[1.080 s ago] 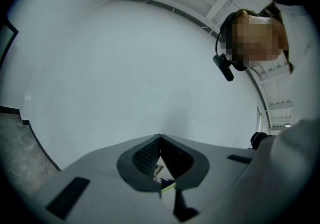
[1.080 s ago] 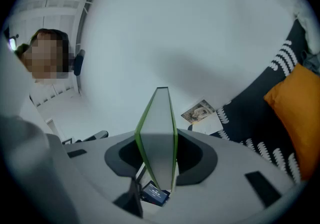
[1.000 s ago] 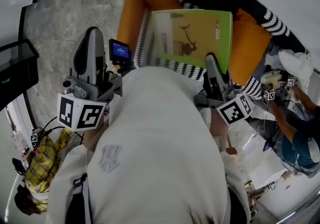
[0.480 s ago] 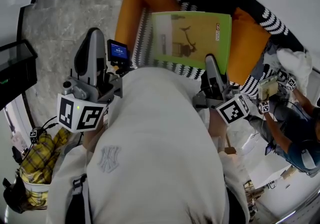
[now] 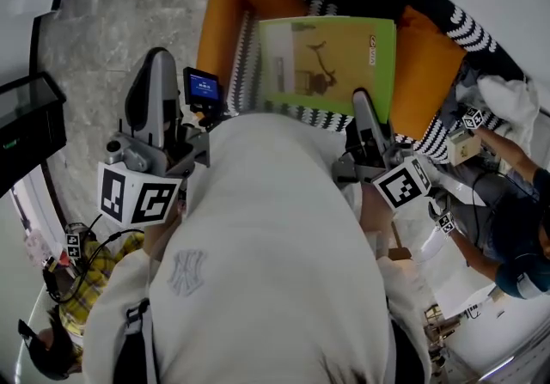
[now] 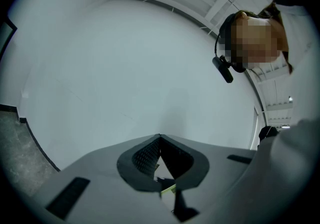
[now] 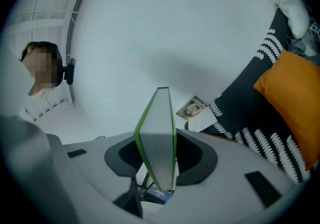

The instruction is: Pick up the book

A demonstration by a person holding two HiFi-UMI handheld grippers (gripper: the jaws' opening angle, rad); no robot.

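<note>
1. Two jaws of the right gripper (image 7: 156, 160) clamp the green book (image 7: 158, 128) by its near edge; it juts ahead.
2. Left gripper (image 6: 160, 143): tips together, facing open white wall (image 6: 125, 67).
3. Orange cushion (image 7: 295, 97) sits right of the book.

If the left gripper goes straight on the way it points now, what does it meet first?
Probably the plain white wall; ahead of the left gripper nothing nearer shows, though the depth is unclear.
</note>
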